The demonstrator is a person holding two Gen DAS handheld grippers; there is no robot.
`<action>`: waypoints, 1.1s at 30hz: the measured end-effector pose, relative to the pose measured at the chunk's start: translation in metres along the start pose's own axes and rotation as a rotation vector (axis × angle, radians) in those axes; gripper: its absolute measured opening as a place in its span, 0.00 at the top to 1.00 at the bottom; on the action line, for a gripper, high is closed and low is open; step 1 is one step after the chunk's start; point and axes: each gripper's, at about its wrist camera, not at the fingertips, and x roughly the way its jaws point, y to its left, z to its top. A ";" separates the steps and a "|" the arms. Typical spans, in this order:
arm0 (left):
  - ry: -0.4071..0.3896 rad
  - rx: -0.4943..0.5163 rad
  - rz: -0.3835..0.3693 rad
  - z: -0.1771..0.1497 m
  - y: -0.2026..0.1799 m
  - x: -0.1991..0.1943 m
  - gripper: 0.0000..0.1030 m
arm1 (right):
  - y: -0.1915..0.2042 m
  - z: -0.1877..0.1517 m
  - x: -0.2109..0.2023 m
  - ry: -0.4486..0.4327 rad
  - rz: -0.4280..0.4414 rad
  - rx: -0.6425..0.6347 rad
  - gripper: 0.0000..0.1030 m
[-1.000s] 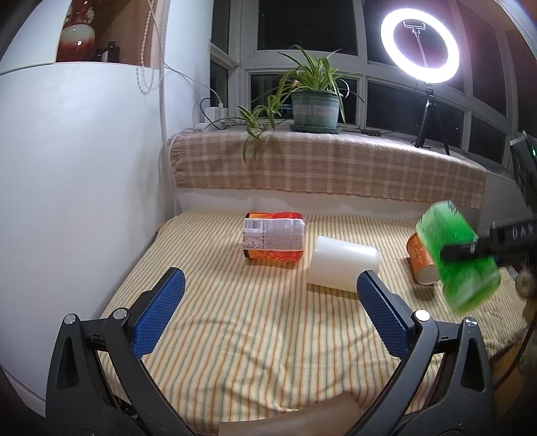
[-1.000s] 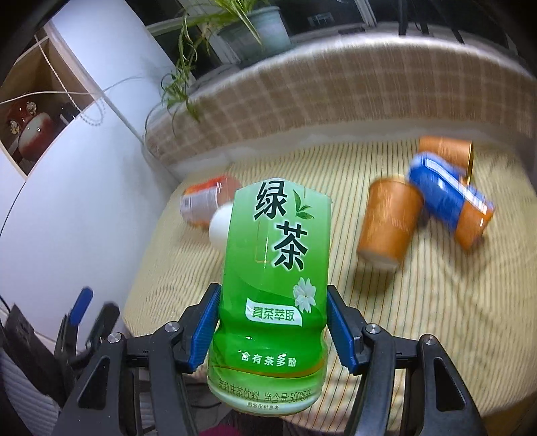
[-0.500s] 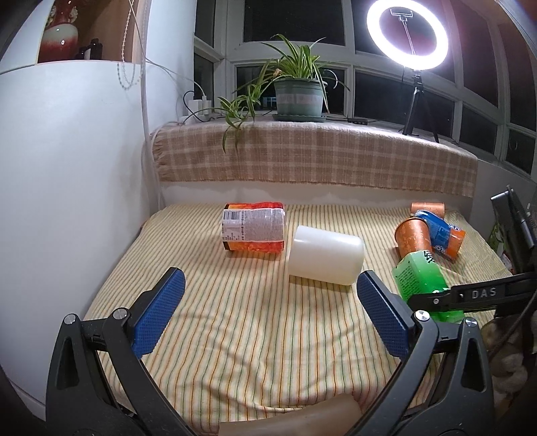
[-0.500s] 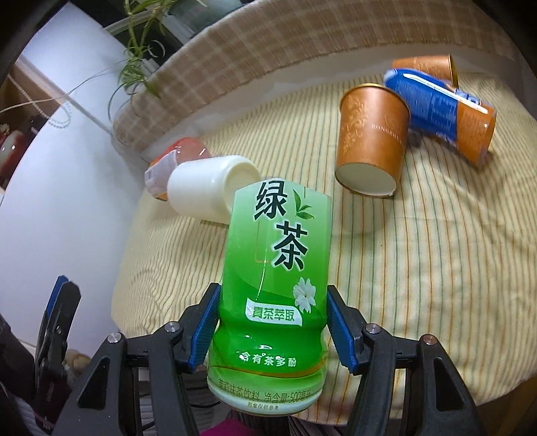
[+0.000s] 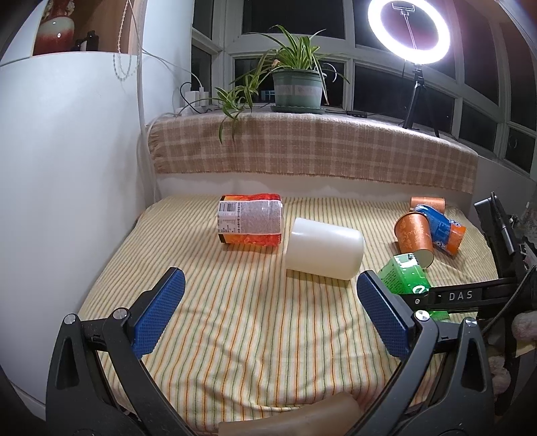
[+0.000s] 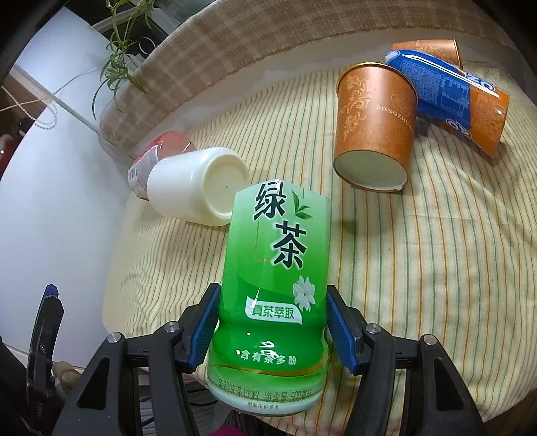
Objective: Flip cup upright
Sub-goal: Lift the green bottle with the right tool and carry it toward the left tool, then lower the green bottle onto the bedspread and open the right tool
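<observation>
Green tea cup (image 6: 273, 298) sits clamped between the right gripper (image 6: 273, 330) pads, low over the striped cloth (image 6: 436, 268). Beyond, the left gripper (image 5: 268, 315) hangs wide open, empty; farther off lie a white cup (image 5: 324, 248) and an orange paper cup (image 6: 376, 127) on their sides.

This looks like a room in someone's home at night. A low bed or mat with a yellow striped cloth (image 5: 235, 335) sits under big dark windows (image 5: 386, 87), and a checked blanket (image 5: 302, 151) covers the ledge where a green potted plant (image 5: 295, 87) stands. A bright ring light (image 5: 408, 32) on a stand shines by the glass, a red and white vase (image 5: 53, 32) sits on a shelf, and phone chargers (image 5: 196, 95) are plugged in near the wall.
</observation>
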 end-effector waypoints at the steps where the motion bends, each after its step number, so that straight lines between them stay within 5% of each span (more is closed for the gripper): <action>1: 0.002 0.000 -0.001 0.000 0.000 0.000 0.00 | 0.001 0.000 0.001 -0.001 -0.002 -0.005 0.39; 18: 0.017 0.001 -0.032 0.002 -0.008 0.004 0.00 | 0.009 -0.007 -0.041 -0.133 -0.048 -0.123 0.24; 33: 0.054 0.007 -0.114 0.006 -0.020 0.008 0.00 | -0.004 -0.039 -0.096 -0.299 -0.219 -0.189 0.23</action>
